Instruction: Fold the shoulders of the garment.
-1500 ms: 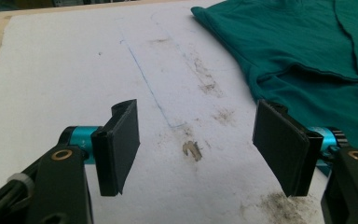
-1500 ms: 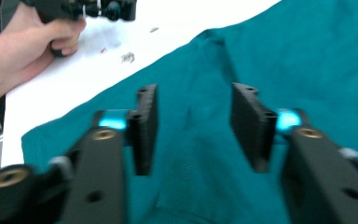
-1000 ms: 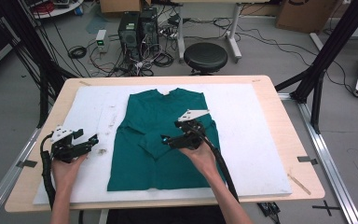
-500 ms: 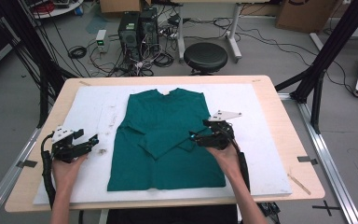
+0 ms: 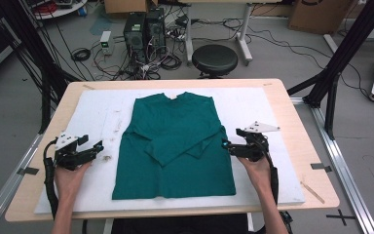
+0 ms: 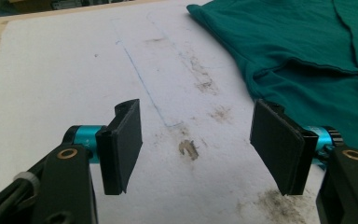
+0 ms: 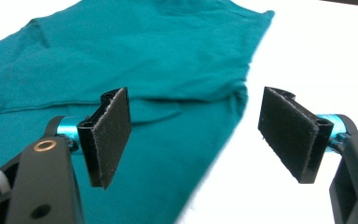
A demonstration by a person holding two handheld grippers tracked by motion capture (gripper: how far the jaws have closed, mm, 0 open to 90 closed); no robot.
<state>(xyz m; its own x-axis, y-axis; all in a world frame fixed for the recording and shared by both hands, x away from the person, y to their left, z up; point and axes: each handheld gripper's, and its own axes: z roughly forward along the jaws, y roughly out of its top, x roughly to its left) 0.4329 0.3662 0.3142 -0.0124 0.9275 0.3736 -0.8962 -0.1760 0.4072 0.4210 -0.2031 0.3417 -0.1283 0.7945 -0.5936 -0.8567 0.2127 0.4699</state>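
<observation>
Shirt (image 5: 175,141): green, long-sleeved, flat on the white pad (image 5: 272,114) mid-surface, collar at the far side, hem near; both sleeves folded in across the chest.
Handling: judged light, soft and limp; it will drape and slide rather than hold shape. A fold would go best with a pinch at the side edges, near shoulder or hem, both layers caught together.
Left claw (image 6: 196,147): open, nothing between the jaws; over bare pad just left of the shirt, jaws aimed right toward its edge. Hand low, at the near left.
Right claw (image 7: 196,140): open, jaws have just been closing a little, nothing between them; at the shirt's right edge, one jaw over cloth, the other over pad. Forearm comes in from the near side.
Stains (image 6: 189,148): brown marks on the pad by the left claw.
</observation>
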